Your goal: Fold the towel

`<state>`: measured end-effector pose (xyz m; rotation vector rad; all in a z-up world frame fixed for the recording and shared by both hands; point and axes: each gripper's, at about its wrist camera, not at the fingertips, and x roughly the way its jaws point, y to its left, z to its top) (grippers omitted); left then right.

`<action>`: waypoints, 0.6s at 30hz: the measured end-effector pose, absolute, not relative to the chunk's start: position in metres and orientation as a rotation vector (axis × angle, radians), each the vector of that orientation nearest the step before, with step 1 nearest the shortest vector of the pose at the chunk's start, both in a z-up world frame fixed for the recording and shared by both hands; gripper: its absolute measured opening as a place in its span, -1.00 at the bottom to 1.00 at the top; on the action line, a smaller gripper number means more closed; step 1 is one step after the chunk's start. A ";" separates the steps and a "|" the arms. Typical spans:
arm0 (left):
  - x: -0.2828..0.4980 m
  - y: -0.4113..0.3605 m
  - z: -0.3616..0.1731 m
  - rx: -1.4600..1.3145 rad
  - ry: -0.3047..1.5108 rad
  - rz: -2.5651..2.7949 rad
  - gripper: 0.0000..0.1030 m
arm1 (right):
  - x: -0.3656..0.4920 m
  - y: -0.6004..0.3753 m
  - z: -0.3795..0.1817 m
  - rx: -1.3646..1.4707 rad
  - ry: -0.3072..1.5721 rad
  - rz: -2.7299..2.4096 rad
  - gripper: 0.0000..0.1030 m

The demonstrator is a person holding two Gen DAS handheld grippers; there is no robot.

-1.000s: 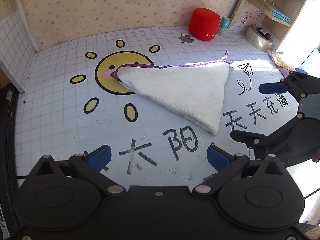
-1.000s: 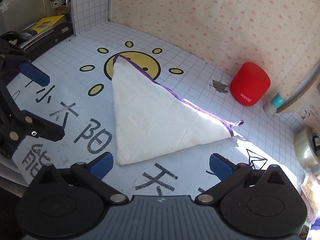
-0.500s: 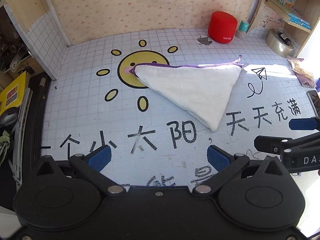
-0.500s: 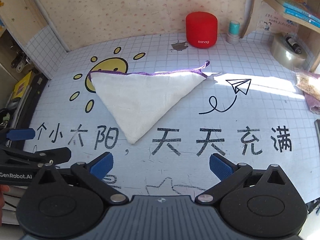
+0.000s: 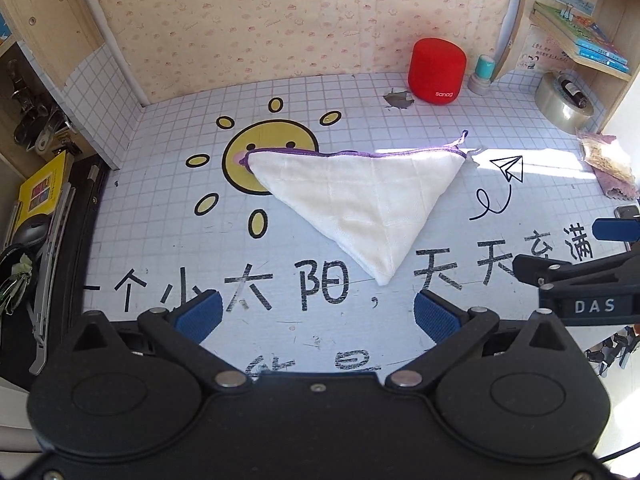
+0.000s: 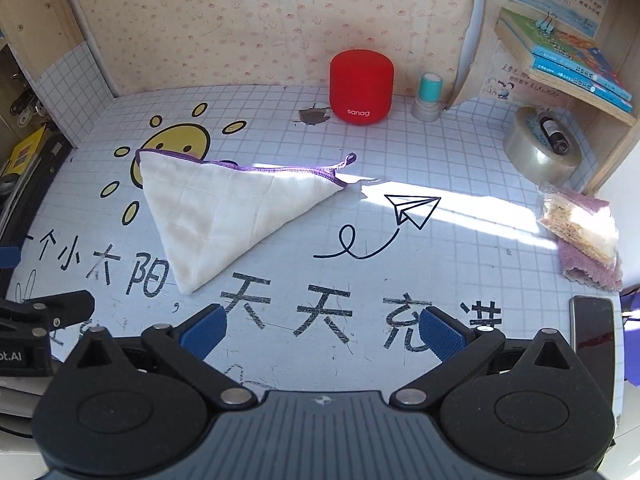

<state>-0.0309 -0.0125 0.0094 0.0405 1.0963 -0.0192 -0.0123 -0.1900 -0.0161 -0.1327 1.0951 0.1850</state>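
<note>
White towel (image 5: 360,204) lies flat on the desk (image 5: 160,248), folded into a triangle, purple-trimmed edge toward the wall, one corner over the sun drawing. Left gripper (image 5: 316,316) and right gripper (image 6: 322,330) both near the desk's front edge, fingers wide, empty, apart from towel.

The white towel (image 5: 368,204), edged in purple, is lying over a yellow sun print on the grid-patterned desk (image 5: 168,216). A red speaker (image 5: 437,70) is standing by the pink-flecked wallpaper (image 5: 260,20).
</note>
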 end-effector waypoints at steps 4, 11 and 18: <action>-0.019 -0.018 0.015 0.085 1.078 -0.038 0.98 | -0.011 -0.187 -0.011 -0.136 1.077 0.166 1.00; -0.005 -0.025 0.026 0.103 1.023 0.008 0.98 | -0.008 -0.182 -0.002 -0.140 1.044 0.134 1.00; -0.014 -0.024 0.025 0.045 1.016 0.069 0.98 | -0.005 -0.177 0.007 -0.155 1.015 0.096 1.00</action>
